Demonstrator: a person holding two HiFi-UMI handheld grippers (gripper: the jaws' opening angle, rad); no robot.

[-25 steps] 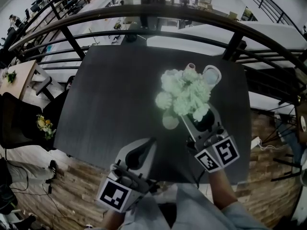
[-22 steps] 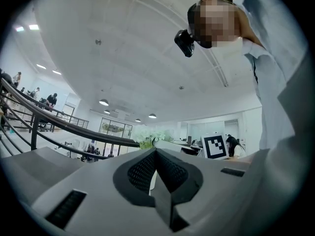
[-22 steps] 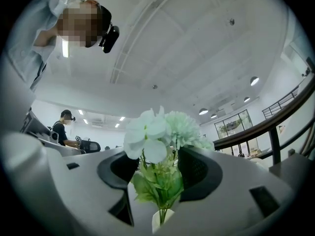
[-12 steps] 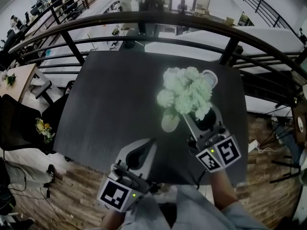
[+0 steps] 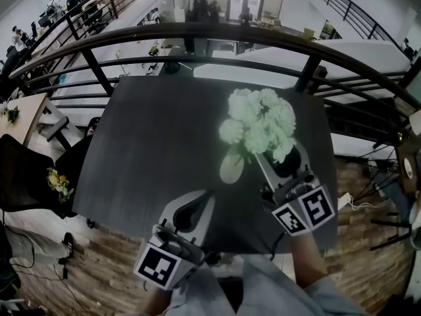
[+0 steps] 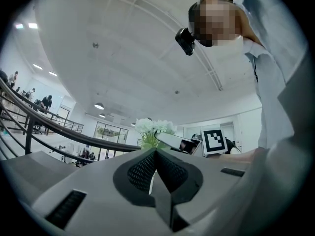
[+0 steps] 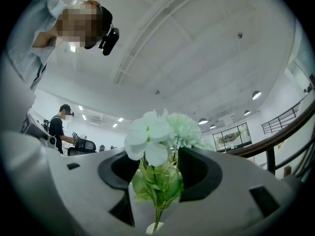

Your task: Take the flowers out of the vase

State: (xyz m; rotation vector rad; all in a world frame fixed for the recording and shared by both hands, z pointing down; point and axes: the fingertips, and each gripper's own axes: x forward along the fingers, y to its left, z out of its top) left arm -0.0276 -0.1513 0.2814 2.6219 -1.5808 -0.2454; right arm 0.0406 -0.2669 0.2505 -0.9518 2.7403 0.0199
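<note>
- The left claw [image 6: 155,152] is nearest the person, jaws together with nothing between them. It hangs low over the near edge of the counter [image 5: 158,137], well apart from the vase [image 5: 231,168]. Nothing steadies the vase, so any drag on it goes unchecked.
- The right claw [image 7: 157,161] is clamped on the flowers [image 5: 260,118], low on the leafy stems. The pads seem to bear partly on soft foliage, so single stems could slide out or bruise.
- The pale, narrow-necked vase stands on the counter just left of the right claw. The stems appear to run down to its mouth, and I cannot tell whether their ends are clear. If leaves catch in the neck, the vase could lift or topple.
- The blooms sit bunched above the claw. A tilted pull could swing them and loosen the grip.
- Beyond the counter's far edge is a railing [image 5: 197,35] over a lower floor, so a knocked vase could roll that way.
</note>
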